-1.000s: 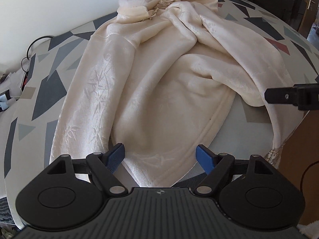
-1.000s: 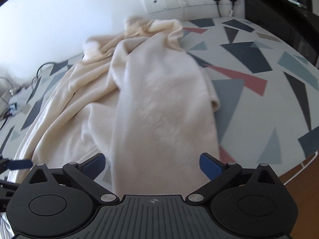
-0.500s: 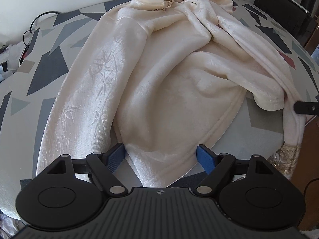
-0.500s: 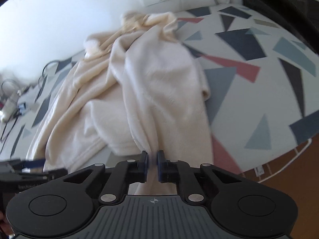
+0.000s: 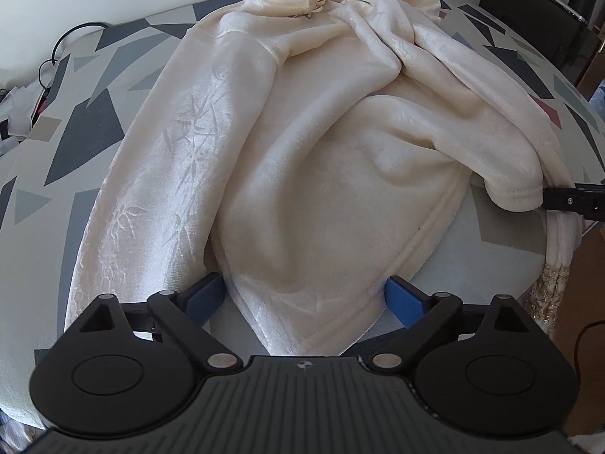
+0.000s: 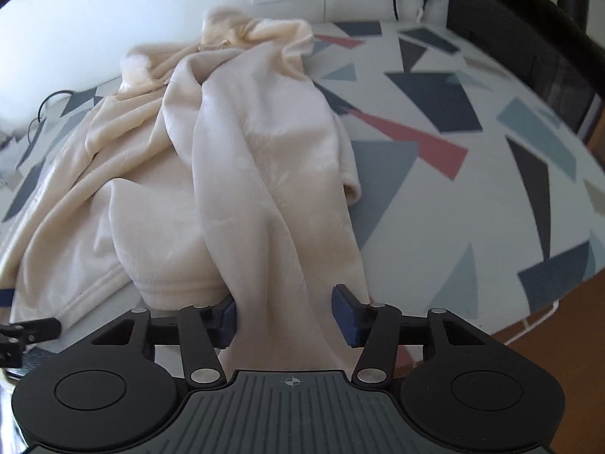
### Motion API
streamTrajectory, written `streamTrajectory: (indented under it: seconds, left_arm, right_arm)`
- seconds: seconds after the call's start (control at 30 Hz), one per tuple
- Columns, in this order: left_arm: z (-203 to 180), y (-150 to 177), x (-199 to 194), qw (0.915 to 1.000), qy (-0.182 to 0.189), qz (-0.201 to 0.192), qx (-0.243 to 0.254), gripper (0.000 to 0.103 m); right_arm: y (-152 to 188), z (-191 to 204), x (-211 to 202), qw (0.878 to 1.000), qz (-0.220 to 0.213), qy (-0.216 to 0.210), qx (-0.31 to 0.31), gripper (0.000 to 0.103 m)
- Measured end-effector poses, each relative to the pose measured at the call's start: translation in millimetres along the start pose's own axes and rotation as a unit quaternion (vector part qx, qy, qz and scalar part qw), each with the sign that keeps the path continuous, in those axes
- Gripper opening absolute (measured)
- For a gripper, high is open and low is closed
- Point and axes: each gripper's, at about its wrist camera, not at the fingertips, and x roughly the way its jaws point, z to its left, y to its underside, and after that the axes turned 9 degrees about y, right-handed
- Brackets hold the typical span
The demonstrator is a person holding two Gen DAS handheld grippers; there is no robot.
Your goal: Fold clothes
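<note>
The right gripper (image 6: pixel 283 312), clamped on the robe's (image 6: pixel 264 174) hanging fold half a second ago, now stands open around it

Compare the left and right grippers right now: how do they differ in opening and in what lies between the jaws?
The left gripper has jaws spread wider than the right gripper. The left straddles the pointed bottom corner of the cream fleece garment; the right straddles a long strip of it hanging over the patterned table's edge. Shared: both are open, and neither clamps the fabric.
</note>
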Motion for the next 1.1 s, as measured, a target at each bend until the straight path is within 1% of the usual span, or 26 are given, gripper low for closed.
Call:
streamTrajectory:
  seconds: [0.07, 0.13, 0.17, 0.23, 0.27, 0.3, 0.37, 0.43, 0.5, 0.53, 0.63, 0.7, 0.8, 0.83, 0.87, 0.9, 0.93, 0.97, 1.03, 1.07, 1.1]
  left_arm:
    - [0, -4, 2, 1.0000, 0.000, 0.008, -0.001, 0.095]
    - [1, -9, 3, 0.9999, 0.001, 0.015, 0.000, 0.095]
    - [2, -11, 4, 0.9998, 0.002, 0.018, 0.001, 0.095]
    - [5, -16, 6, 0.9997, 0.002, 0.024, -0.005, 0.096]
    - [6, -18, 7, 0.9996, 0.002, 0.027, -0.010, 0.096]
    - [6, -21, 8, 0.9995, 0.002, 0.029, -0.014, 0.096]
    - [6, -25, 11, 0.9993, -0.002, 0.033, -0.020, 0.096]
    - [6, -29, 13, 0.9991, -0.004, 0.035, -0.026, 0.096]
    - [6, -32, 15, 0.9989, -0.005, 0.035, -0.032, 0.097]
    - [6, -34, 16, 0.9988, -0.006, 0.036, -0.034, 0.097]
    - [7, -37, 18, 0.9985, -0.008, 0.037, -0.041, 0.097]
    - [7, -37, 18, 0.9983, -0.010, 0.035, -0.045, 0.097]
    - [6, -36, 18, 0.9982, -0.012, 0.034, -0.047, 0.097]
    - [7, -36, 18, 0.9982, -0.012, 0.033, -0.049, 0.097]
    - [7, -36, 17, 0.9981, -0.013, 0.032, -0.051, 0.097]
    - [7, -36, 17, 0.9980, -0.013, 0.031, -0.053, 0.097]
    - [7, -36, 17, 0.9979, -0.015, 0.029, -0.056, 0.097]
    - [7, -36, 18, 0.9977, -0.016, 0.028, -0.059, 0.097]
    - [7, -36, 18, 0.9974, -0.019, 0.026, -0.064, 0.097]
    - [7, -36, 18, 0.9973, -0.020, 0.025, -0.066, 0.097]
    - [7, -36, 18, 0.9972, -0.021, 0.024, -0.068, 0.097]
  right_arm:
    - [-3, -3, -1, 1.000, -0.001, -0.003, -0.003, 0.014]
    - [-12, -17, -6, 1.000, 0.000, -0.012, 0.029, 0.012]
    - [-21, -31, -18, 0.998, -0.027, -0.003, 0.058, 0.012]
    - [-39, -59, -42, 0.989, -0.083, 0.016, 0.118, 0.011]
    - [-49, -75, -57, 0.980, -0.124, 0.020, 0.154, 0.011]
    - [-58, -90, -72, 0.968, -0.164, 0.023, 0.190, 0.012]
    - [-79, -109, -98, 0.946, -0.234, 0.044, 0.222, 0.012]
    - [-101, -112, -104, 0.941, -0.258, 0.067, 0.207, 0.012]
    - [-122, -111, -89, 0.948, -0.246, 0.086, 0.182, 0.012]
    - [-131, -112, -77, 0.952, -0.229, 0.093, 0.180, 0.012]
    - [-158, -124, -29, 0.957, -0.167, 0.085, 0.223, 0.012]
    - [-179, -132, 6, 0.955, -0.131, 0.093, 0.248, 0.012]
    - [-225, -107, 46, 0.964, -0.118, 0.106, 0.211, 0.012]
    - [-245, -93, 51, 0.968, -0.127, 0.091, 0.198, 0.012]
    - [-262, -80, 51, 0.969, -0.141, 0.066, 0.192, 0.012]
    - [-278, -66, 45, 0.967, -0.168, 0.022, 0.190, 0.012]
    - [-293, -54, 39, 0.963, -0.193, -0.027, 0.188, 0.012]
    - [-307, -42, 34, 0.958, -0.208, -0.077, 0.183, 0.013]
    - [-328, -19, 40, 0.955, -0.190, -0.156, 0.166, 0.023]
    - [-338, -8, 43, 0.951, -0.180, -0.195, 0.157, 0.028]
    - [-340, 3, 50, 0.958, -0.162, -0.184, 0.148, 0.036]
